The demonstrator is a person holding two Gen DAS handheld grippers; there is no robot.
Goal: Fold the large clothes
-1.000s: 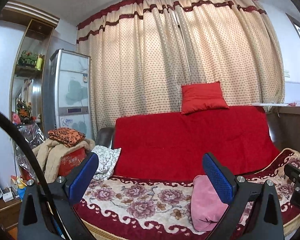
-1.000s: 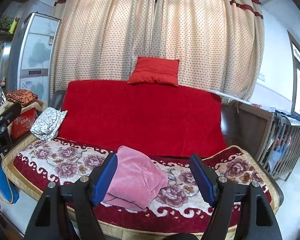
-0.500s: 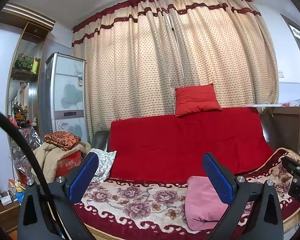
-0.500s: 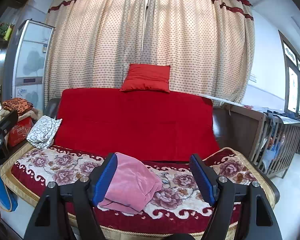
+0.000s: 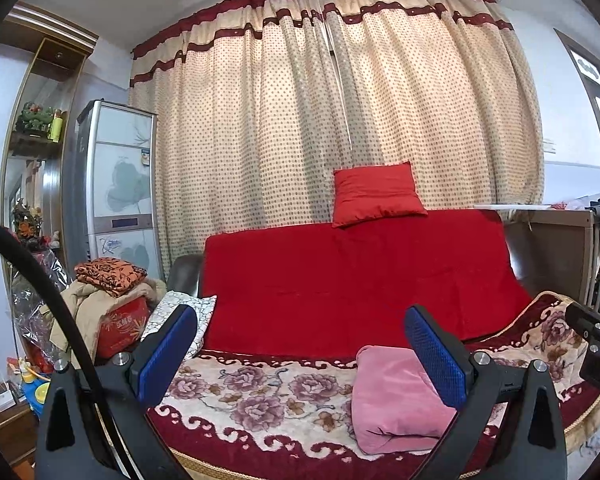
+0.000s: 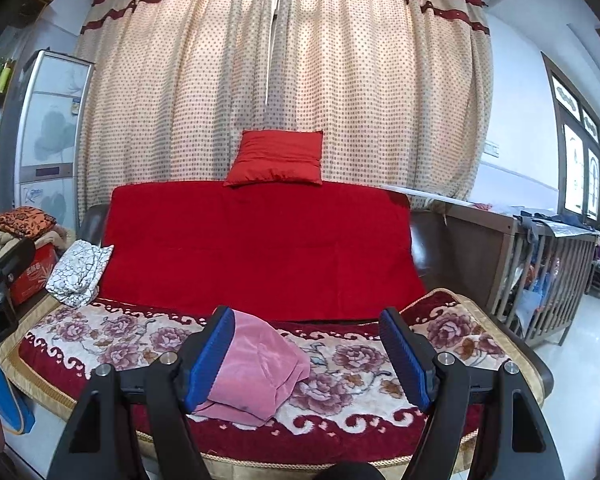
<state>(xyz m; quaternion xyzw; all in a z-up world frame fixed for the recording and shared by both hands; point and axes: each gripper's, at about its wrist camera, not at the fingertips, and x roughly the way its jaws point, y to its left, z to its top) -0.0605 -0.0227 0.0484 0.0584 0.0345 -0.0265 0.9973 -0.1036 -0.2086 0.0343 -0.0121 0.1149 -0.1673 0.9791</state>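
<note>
Hovering in front of the sofa, the left gripper (image 5: 300, 354) and the right gripper (image 6: 308, 356) both stand with their blue-padded black jaws spread wide and nothing pinched between them. Just beyond them lies the folded pink velvety garment (image 6: 256, 368), a soft bundle resting on the floral maroon-and-cream seat blanket (image 6: 340, 360), toward the front edge of the seat; neither gripper touches it. At the seat's left end, against the armrest, sits a crumpled white cloth with a black crackle pattern (image 6: 78, 272). Behind the seat, a bright red plush throw (image 6: 260, 248) covers the sofa's backrest, and a small red square cushion (image 6: 276, 158) sits on top of it. Farther back hangs a cream dotted curtain with dark red bands (image 6: 284, 60), and a tall white floor-standing cabinet with a leaf print (image 5: 118, 184) stands left of it.
</note>
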